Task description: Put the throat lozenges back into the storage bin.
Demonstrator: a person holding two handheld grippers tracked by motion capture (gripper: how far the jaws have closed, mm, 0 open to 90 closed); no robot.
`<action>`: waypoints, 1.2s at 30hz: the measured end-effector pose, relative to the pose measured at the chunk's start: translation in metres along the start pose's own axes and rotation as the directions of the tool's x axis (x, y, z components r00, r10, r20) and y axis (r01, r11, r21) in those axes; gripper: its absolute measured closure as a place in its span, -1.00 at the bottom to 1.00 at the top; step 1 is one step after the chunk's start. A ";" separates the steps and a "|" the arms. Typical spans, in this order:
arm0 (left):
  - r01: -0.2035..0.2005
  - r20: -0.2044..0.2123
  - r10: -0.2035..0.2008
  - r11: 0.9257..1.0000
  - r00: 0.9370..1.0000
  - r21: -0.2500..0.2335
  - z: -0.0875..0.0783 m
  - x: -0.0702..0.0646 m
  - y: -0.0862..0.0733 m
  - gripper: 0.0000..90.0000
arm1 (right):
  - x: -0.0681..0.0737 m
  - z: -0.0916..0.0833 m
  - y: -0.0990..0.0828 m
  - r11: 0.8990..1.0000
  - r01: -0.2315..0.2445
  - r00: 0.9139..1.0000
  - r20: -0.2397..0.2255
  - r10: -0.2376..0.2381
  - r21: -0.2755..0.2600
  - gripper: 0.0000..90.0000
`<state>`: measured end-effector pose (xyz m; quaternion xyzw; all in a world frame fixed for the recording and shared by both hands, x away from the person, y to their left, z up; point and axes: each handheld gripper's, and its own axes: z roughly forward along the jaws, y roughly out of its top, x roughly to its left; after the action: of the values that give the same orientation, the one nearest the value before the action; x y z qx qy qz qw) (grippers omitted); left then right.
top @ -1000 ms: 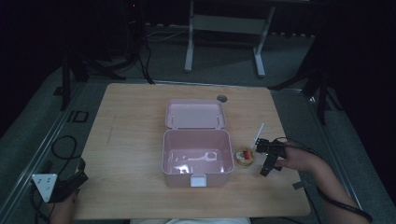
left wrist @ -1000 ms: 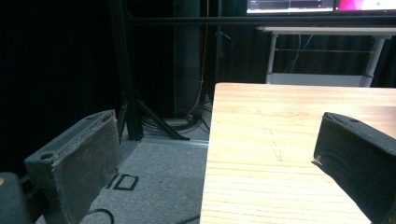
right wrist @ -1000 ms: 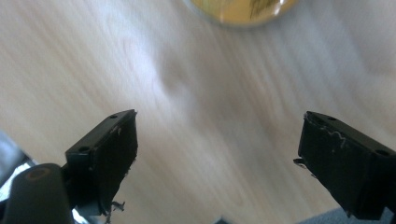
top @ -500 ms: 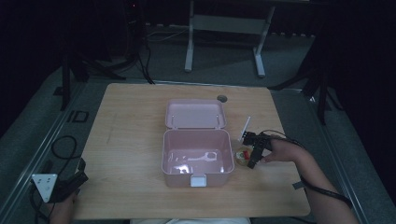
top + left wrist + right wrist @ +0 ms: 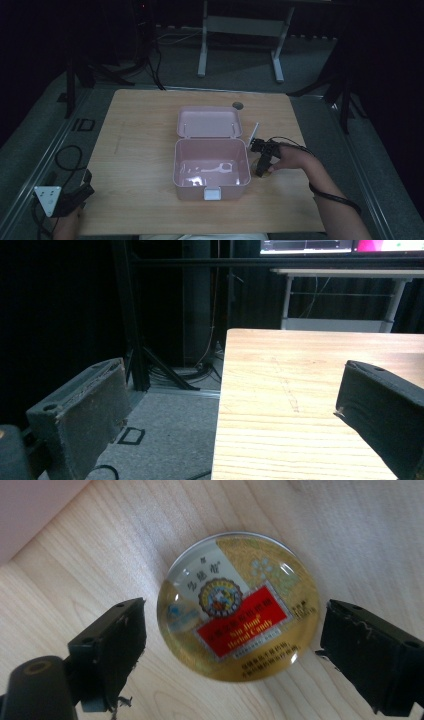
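A round gold candy tin (image 5: 239, 605) with a red label lies flat on the wooden table (image 5: 140, 130), just right of an open pink box (image 5: 195, 192). My right gripper (image 5: 232, 625) points down over the tin with one jaw on each side, open and not touching it. In the high view that gripper (image 5: 261, 169) sits beside the box's right wall and covers the tin. A white utensil (image 5: 215, 168) lies inside the box. My left gripper (image 5: 82, 187) rests open at the table's near left corner, jaws (image 5: 235, 377) wide with nothing between them.
The box's lid (image 5: 209, 121) lies flat behind it. A thin white stick (image 5: 254, 134) lies beside the lid, just behind my right gripper. A round cable hole (image 5: 237, 105) is in the table near its far edge. Desk legs and cables stand on the floor beyond.
My right gripper has moved left toward the box and come down over the candy tin, which it now covers in the high view. The left gripper has stayed put.
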<state>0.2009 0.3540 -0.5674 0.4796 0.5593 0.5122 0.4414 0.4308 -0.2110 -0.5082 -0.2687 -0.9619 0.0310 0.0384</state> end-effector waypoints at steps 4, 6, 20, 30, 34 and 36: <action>-0.001 0.001 0.001 1.000 1.000 0.000 0.000 0.000 0.000 -0.98 | -0.002 0.008 0.001 1.000 -0.004 1.000 -0.008 0.004 0.016 -0.74; -0.001 0.000 0.001 1.000 1.000 0.000 0.000 0.000 0.000 -0.98 | -0.002 0.011 0.002 1.000 0.000 1.000 -0.015 0.001 0.021 -0.70; -0.003 0.002 0.003 1.000 1.000 0.004 0.000 0.000 0.000 -0.98 | 0.003 0.005 0.000 0.998 0.038 0.999 0.012 -0.038 0.051 -0.56; -0.003 0.001 0.003 1.000 1.000 0.007 0.000 0.000 0.000 -0.98 | 0.007 -0.015 -0.017 0.990 0.134 0.991 0.001 -0.134 0.051 -0.55; -0.002 0.000 0.002 1.000 1.000 0.007 0.001 0.000 0.000 -0.98 | 0.011 -0.024 -0.022 0.985 0.161 0.987 0.000 -0.161 0.059 -0.55; -0.001 0.000 0.001 1.000 1.000 0.007 0.001 0.000 0.000 -0.98 | 0.013 -0.030 -0.024 0.984 0.169 0.986 -0.007 -0.169 0.059 -0.55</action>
<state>0.2015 0.3540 -0.5672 0.4816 0.5607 0.5105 0.4395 0.4096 -0.2237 -0.4758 -0.1849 -0.9799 0.0560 0.0501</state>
